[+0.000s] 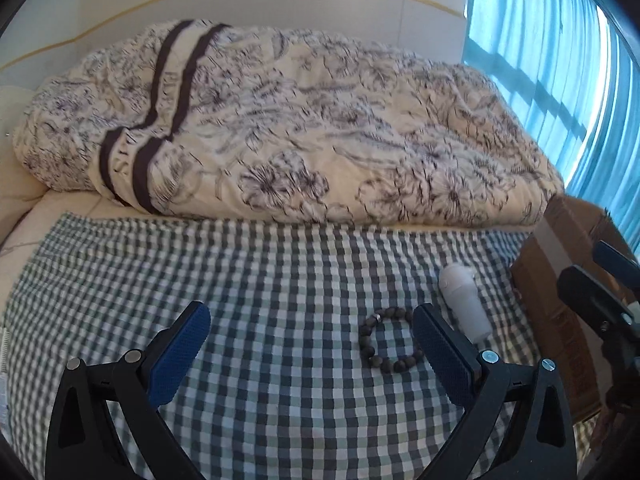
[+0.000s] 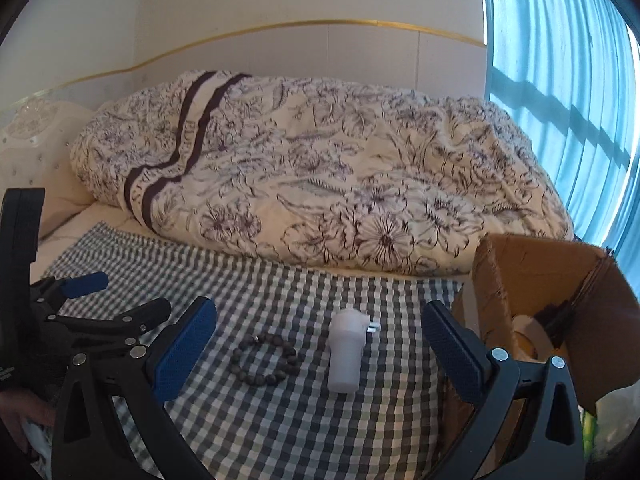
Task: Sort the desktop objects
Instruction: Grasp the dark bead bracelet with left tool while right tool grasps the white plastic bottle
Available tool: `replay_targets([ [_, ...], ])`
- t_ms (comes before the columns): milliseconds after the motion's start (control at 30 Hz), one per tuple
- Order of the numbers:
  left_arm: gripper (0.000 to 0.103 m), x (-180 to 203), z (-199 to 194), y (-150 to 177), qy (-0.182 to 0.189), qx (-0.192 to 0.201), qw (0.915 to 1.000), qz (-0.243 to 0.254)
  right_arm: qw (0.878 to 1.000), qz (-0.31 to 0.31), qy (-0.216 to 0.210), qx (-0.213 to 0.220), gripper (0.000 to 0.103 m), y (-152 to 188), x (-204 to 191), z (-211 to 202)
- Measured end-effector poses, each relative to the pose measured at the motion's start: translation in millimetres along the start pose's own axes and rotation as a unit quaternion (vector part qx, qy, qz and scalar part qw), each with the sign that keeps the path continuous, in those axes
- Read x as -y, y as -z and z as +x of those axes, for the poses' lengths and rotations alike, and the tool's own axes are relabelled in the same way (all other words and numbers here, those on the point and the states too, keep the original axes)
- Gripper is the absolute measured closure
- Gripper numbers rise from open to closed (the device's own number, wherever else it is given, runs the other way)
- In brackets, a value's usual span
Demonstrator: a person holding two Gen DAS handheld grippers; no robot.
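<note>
Landmark: checked cloth [image 2: 304, 412], spread over the bed in front of a bunched flowered quilt [image 2: 340, 184].

1. Left gripper [image 1: 311, 354]: over the cloth's near left part, fingers spread wide, nothing between them. Its right blue pad [image 1: 442, 360] sits just beside item 2 (touching or not cannot be told).
2. Bead bracelet [image 2: 264, 362]: dark beads in a closed ring, lying flat on the cloth, centre.
3. White bottle [image 2: 346, 354]: lying on its side on the cloth, just right of the bracelet, cap end toward the quilt.
4. Right gripper [image 2: 318, 354]: over the cloth's near edge, fingers wide apart, empty; bracelet and bottle lie ahead between them.
5. Cardboard box [image 2: 532, 280]: at the cloth's right edge, flaps open, a tape roll [image 2: 530, 338] inside.
</note>
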State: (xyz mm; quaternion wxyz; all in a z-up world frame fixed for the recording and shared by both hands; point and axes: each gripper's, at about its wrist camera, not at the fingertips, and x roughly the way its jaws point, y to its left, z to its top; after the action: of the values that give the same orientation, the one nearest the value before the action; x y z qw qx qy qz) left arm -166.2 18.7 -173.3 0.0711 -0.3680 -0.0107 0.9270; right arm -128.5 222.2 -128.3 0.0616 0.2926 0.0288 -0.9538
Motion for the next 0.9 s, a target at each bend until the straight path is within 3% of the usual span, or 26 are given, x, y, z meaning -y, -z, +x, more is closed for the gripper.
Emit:
replay_targets([
  [200, 0.000, 9, 36, 14, 0.008, -0.026, 0.9995, 0.014, 0.998, 0.020, -0.015, -0.052, 0.005, 16, 10, 41],
  [333, 0.000, 12, 59, 20, 0.011, -0.040, 0.9990, 0.016, 0.997, 0.015, -0.010, -0.073, 0.016, 28, 12, 59],
  [500, 0.000, 15, 77, 25, 0.014, -0.047, 0.9987, 0.016, 0.995, 0.008, 0.000, -0.096, 0.038, 38, 15, 79],
  [600, 0.000, 18, 89, 28, 0.007, -0.049, 0.9985, 0.022, 0.995, 0.010, 0.002, -0.104, 0.041, 42, 18, 87],
  [700, 0.007, 19, 98, 27, 0.005, -0.052, 0.9984, 0.021, 0.994, 0.015, 0.002, -0.111, 0.045, 46, 19, 95],
  [900, 0.032, 26, 113, 34, 0.010, -0.068, 0.9969, 0.040, 0.992, 0.019, 0.013, -0.121, 0.051, 52, 20, 106],
])
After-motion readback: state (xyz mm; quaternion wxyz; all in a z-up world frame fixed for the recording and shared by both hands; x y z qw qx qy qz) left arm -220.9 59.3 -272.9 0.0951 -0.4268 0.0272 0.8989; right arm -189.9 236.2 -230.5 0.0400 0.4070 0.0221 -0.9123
